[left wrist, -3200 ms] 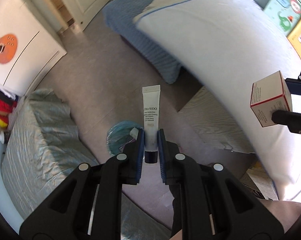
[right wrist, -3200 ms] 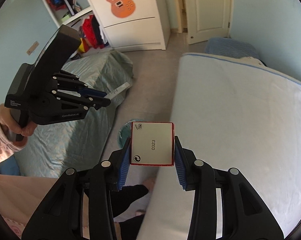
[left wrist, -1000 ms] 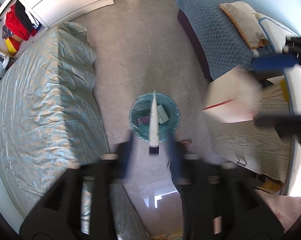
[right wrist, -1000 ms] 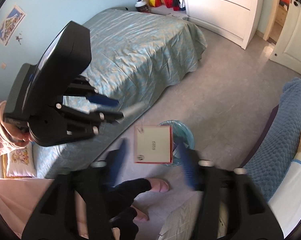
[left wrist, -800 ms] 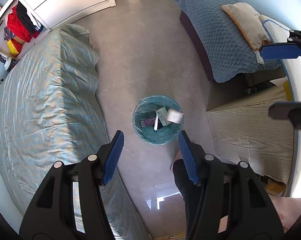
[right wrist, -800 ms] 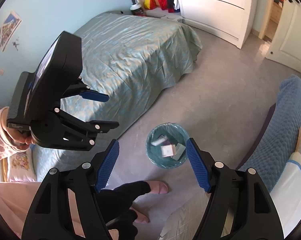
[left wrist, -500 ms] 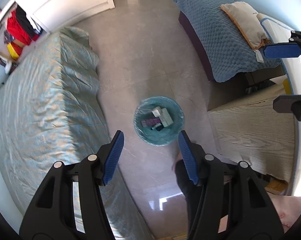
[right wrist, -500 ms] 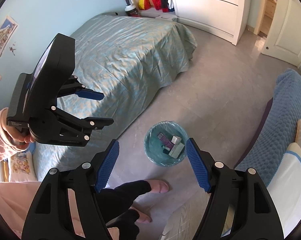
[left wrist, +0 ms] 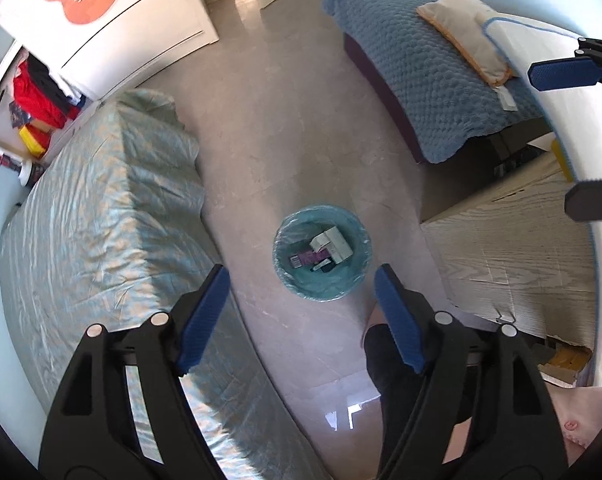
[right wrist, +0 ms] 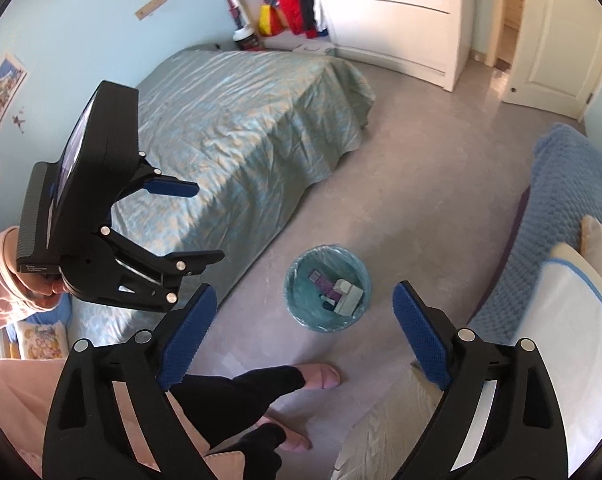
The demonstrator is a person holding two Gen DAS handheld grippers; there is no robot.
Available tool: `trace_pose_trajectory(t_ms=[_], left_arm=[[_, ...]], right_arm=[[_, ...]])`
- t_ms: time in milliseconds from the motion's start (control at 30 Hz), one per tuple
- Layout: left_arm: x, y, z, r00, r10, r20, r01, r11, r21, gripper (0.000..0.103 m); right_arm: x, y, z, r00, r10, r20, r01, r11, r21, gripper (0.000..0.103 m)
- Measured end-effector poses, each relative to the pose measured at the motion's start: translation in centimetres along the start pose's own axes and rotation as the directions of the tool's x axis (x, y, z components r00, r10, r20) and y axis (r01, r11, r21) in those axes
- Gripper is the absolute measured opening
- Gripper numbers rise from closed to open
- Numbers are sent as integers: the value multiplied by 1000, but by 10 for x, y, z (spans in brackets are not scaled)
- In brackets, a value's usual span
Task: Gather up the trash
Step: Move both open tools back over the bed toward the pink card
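Bed (left wrist: 93,216): nothing seen on it; trash elsewhere may be missed.
Bin (left wrist: 322,258): on the floor, light, easily tipped by a foot.
Trash (left wrist: 325,250): 1 box and smaller packs lie inside.
Left gripper (left wrist: 301,316): spread wide, empty.
Right gripper (right wrist: 305,336): spread wide, empty.

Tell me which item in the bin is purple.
The flat purple pack on the left side of the bin, beside the larger white-grey box. The other items look white, grey or black.
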State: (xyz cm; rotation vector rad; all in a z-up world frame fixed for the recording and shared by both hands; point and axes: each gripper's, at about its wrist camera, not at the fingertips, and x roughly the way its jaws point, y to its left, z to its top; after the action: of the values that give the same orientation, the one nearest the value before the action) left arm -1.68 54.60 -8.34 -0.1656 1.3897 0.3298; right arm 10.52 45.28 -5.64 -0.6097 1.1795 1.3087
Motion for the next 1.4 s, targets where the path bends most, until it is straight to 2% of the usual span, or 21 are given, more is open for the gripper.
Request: trace_pose_trajectory(t_ms=[133, 300, 400, 500, 567, 900, 1067, 1400], left_arm=[[-9, -21, 8, 1000, -27, 8, 26, 999, 41, 74], [-27, -59, 17, 998, -47, 45, 41, 992, 123, 81], [-41, -92, 22, 995, -72, 69, 57, 980, 191, 83], [-50, -120, 26, 992, -102, 77, 79, 965, 252, 90], [-59, -140, 28, 989, -114, 89, 83, 951, 298, 91], [-83, -239, 22, 977, -196, 82, 135, 872, 471, 91], [-96, -284, 5, 968, -242, 64, 166, 812, 559, 91], [-115, -371, -38, 961, -274, 28, 181, 706, 684, 91]], right_arm=[[-26, -14, -19, 998, -47, 38, 45, 998, 53, 89], [-67, -29, -54, 990, -110, 94, 96, 985, 143, 92], [-91, -39, -82, 988, -108, 108, 86, 978, 189, 92], [-114, -46, -114, 981, -148, 123, 117, 965, 234, 92], [-128, -51, -138, 976, -176, 129, 131, 947, 293, 92], [-190, -51, -250, 929, -354, 112, 262, 840, 476, 93], [-211, -43, -302, 899, -427, 96, 302, 764, 570, 93], [-243, -20, -407, 851, -521, 67, 337, 638, 693, 94]])
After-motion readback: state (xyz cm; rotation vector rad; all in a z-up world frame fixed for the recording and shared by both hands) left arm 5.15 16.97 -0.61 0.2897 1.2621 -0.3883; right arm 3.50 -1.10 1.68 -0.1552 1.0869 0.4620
